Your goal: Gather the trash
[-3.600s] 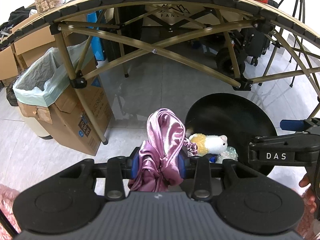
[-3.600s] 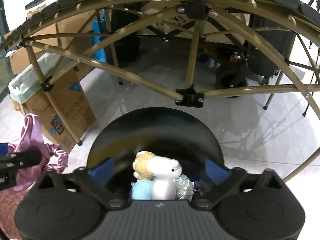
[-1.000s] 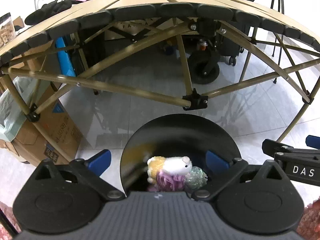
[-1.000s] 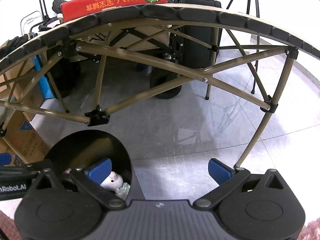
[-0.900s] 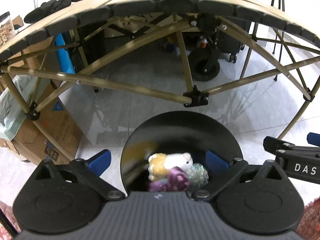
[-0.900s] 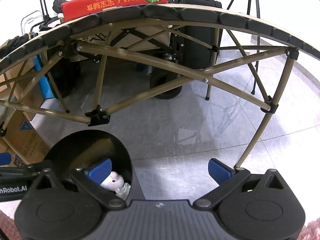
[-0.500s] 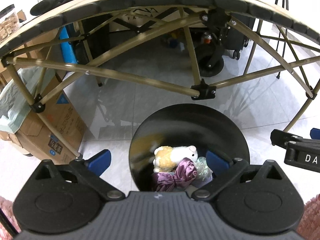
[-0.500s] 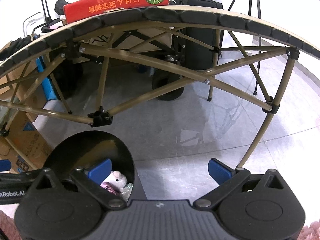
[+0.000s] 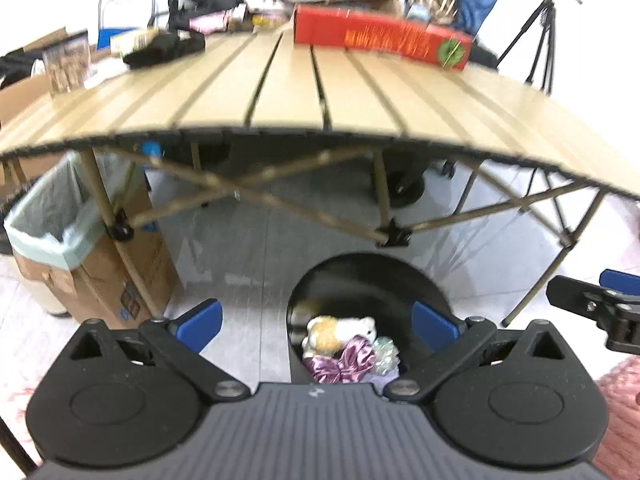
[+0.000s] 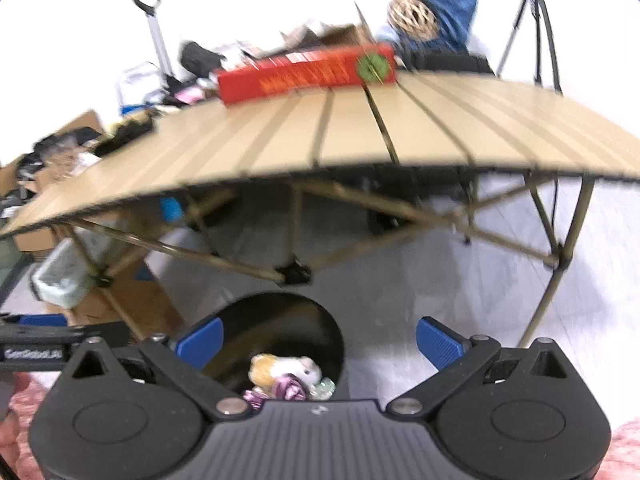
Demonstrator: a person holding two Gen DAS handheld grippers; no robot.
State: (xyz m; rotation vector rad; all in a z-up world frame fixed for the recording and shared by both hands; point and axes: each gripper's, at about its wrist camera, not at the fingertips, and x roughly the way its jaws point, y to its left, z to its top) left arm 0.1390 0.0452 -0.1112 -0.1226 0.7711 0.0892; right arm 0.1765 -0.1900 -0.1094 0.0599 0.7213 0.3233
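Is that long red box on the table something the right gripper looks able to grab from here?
Probably yes: the right gripper is open and empty, and the tabletop before the red box is bare, though it must rise and reach across.

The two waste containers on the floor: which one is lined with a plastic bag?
The brown cardboard box beside the table leg has a pale green plastic liner. The round black bin has none and holds a plush toy.

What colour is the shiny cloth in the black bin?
Purple cloth, lying in the bin; clearest in the left wrist view.
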